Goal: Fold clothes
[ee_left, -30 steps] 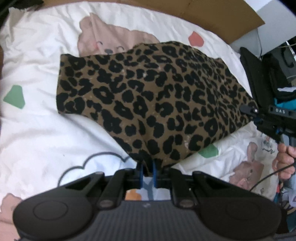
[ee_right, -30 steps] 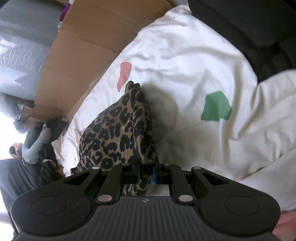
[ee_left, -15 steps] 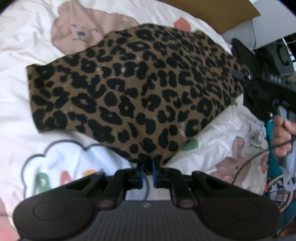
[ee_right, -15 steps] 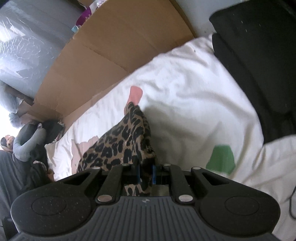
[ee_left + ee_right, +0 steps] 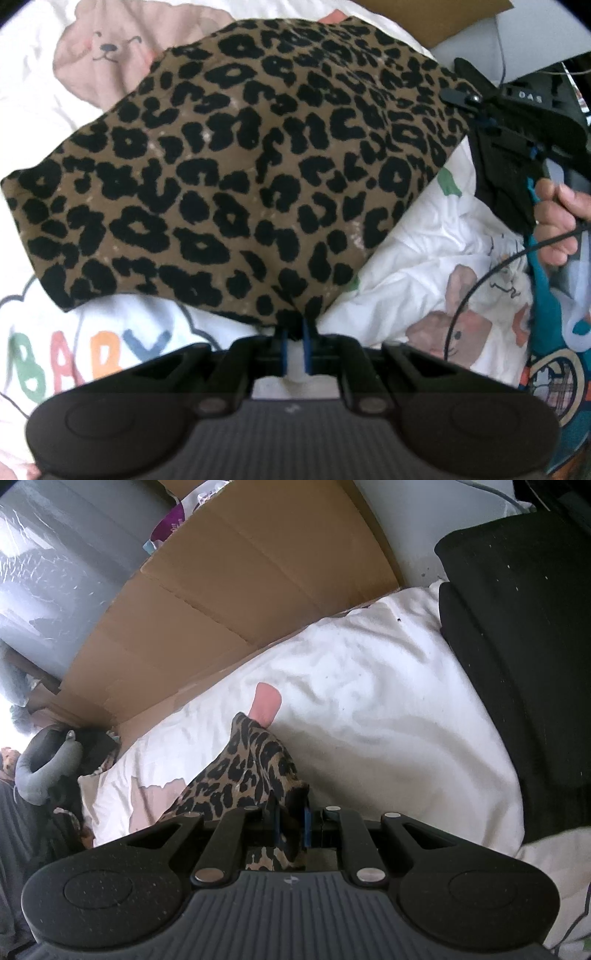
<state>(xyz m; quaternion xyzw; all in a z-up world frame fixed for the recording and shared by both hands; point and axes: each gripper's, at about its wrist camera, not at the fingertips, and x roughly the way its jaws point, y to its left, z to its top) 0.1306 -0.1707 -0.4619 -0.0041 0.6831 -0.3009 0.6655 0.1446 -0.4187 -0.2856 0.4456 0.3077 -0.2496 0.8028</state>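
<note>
A leopard-print garment (image 5: 243, 166) is stretched above a white printed bed sheet (image 5: 122, 332). My left gripper (image 5: 294, 334) is shut on its near corner, the cloth pinched between the blue pads. At the far right of the left wrist view my right gripper (image 5: 476, 110) holds the opposite corner, with a hand (image 5: 557, 221) on its handle. Seen from the right wrist, that gripper (image 5: 291, 821) is shut on the leopard-print garment (image 5: 243, 775), which bunches between the pads and runs off to the left.
Brown cardboard (image 5: 221, 602) stands along the far side of the bed. A black cushion (image 5: 517, 646) lies at the right on the white sheet (image 5: 369, 716). A grey neck pillow (image 5: 48, 768) sits far left. Colourful fabric (image 5: 554, 350) lies at the sheet's right edge.
Both grippers have carried the garment across the bed; it now fills more of the left wrist view, with the BABY print below. The right gripper rose and tilted toward the cardboard.
</note>
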